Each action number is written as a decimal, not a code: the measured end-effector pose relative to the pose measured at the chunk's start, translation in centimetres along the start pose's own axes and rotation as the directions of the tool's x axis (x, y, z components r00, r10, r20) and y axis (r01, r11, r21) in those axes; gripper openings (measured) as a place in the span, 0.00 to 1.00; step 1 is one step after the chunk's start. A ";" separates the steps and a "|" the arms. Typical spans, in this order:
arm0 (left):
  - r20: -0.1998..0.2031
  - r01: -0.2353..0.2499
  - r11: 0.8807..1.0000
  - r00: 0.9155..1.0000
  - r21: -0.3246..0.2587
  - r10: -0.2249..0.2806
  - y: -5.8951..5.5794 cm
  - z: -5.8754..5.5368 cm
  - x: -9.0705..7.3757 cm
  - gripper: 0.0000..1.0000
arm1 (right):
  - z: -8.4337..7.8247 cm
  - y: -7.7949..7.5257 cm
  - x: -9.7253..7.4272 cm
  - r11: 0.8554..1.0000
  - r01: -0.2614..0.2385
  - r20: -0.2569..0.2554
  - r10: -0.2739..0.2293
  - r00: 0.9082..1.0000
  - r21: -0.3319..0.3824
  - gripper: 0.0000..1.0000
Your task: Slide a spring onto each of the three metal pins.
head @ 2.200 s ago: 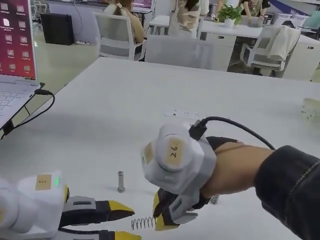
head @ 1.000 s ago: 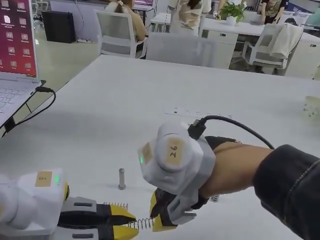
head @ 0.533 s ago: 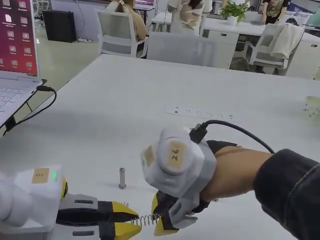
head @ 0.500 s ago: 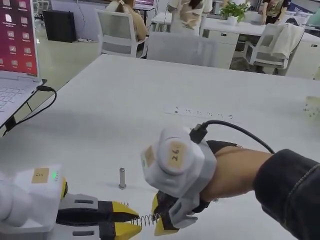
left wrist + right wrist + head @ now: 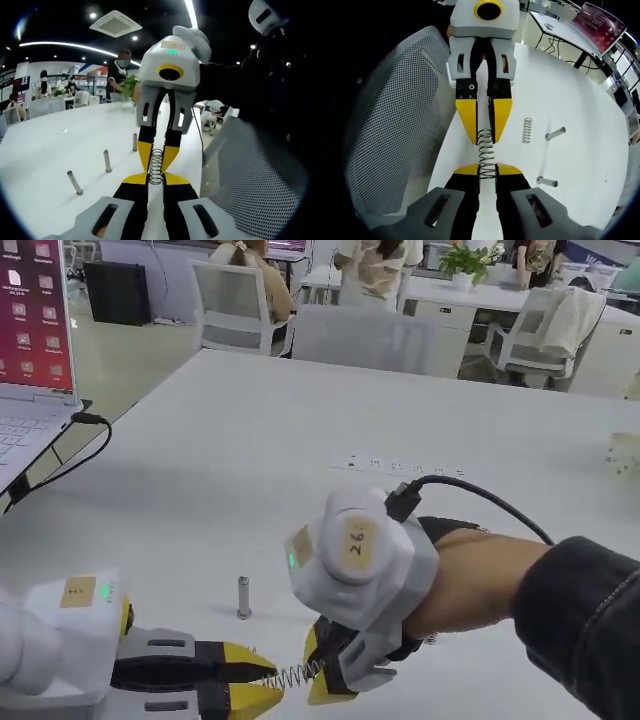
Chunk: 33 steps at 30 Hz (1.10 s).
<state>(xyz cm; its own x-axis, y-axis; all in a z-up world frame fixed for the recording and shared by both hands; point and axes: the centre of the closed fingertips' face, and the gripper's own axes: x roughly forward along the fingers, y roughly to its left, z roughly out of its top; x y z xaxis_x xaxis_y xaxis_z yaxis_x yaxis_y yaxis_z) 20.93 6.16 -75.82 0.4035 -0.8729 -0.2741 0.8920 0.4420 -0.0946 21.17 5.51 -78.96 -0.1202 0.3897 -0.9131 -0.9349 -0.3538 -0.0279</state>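
A small coil spring is stretched between my two grippers just above the white table. My left gripper comes in from the lower left and is shut on one end of the spring. My right gripper, held in a hand, is shut on the other end of the spring. The left gripper and right gripper face each other tip to tip. One bare metal pin stands behind them. Two bare pins stand on the table.
Another spring lies on the table near two pins. A laptop and its cable sit at the far left. A mesh chair back is close behind. Chairs and people are beyond the table.
The left gripper moved in towards the right gripper and shut on the spring's free end. The spring, first held by the right gripper alone, now spans both.
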 end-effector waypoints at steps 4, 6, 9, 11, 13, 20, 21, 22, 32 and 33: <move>-0.013 -0.003 1.000 1.000 0.006 0.003 0.0 -0.2 0.0 0.02 | 0.7 0.1 -0.5 1.000 -0.001 0.023 0.001 1.000 0.008 0.09; -0.016 -0.002 1.000 1.000 0.007 0.002 0.0 -0.3 0.1 0.02 | 1.0 0.1 -0.8 1.000 -0.001 0.033 0.000 0.999 0.011 0.09; -0.017 -0.003 1.000 1.000 0.009 0.003 0.0 -0.3 0.1 0.02 | 1.5 0.2 -1.0 1.000 0.003 0.039 -0.003 0.999 0.004 0.09; -0.020 -0.002 1.000 1.000 0.011 0.002 0.0 -0.4 0.1 0.02 | 1.8 0.2 -1.2 1.000 0.002 0.047 -0.002 0.999 0.004 0.09; -0.022 0.000 1.000 1.000 0.014 0.000 0.0 -0.4 0.1 0.02 | 2.1 0.3 -1.3 1.000 0.001 0.054 -0.001 0.999 0.004 0.09; -0.020 0.004 1.000 1.000 0.020 -0.004 0.0 -0.4 0.1 0.03 | 3.3 0.5 -1.7 1.000 0.003 0.075 -0.002 0.997 -0.008 0.09; -0.020 0.004 1.000 1.000 0.020 -0.004 0.0 -0.5 0.1 0.03 | 3.3 0.5 -1.7 1.000 0.003 0.073 -0.002 0.997 -0.010 0.09; -0.020 0.004 1.000 1.000 0.022 -0.004 0.0 -0.5 0.0 0.03 | 3.3 0.5 -1.7 1.000 0.003 0.070 -0.002 0.998 -0.011 0.09; -0.020 0.008 1.000 1.000 0.026 -0.008 0.1 -0.6 0.0 0.03 | 3.9 0.6 -1.7 1.000 0.000 0.063 0.001 0.998 -0.017 0.08; -0.021 0.009 1.000 1.000 0.026 -0.008 0.0 -0.6 0.1 0.03 | 4.0 0.6 -1.7 1.000 -0.001 0.063 0.003 0.998 -0.017 0.08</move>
<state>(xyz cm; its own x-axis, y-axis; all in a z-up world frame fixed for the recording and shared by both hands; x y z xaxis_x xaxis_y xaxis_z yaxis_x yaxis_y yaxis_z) 20.86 6.24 -76.38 0.3916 -0.8721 -0.2935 0.9005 0.4287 -0.0723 19.46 8.02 -75.82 -0.1433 0.4415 -0.8857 -0.9289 -0.3687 -0.0335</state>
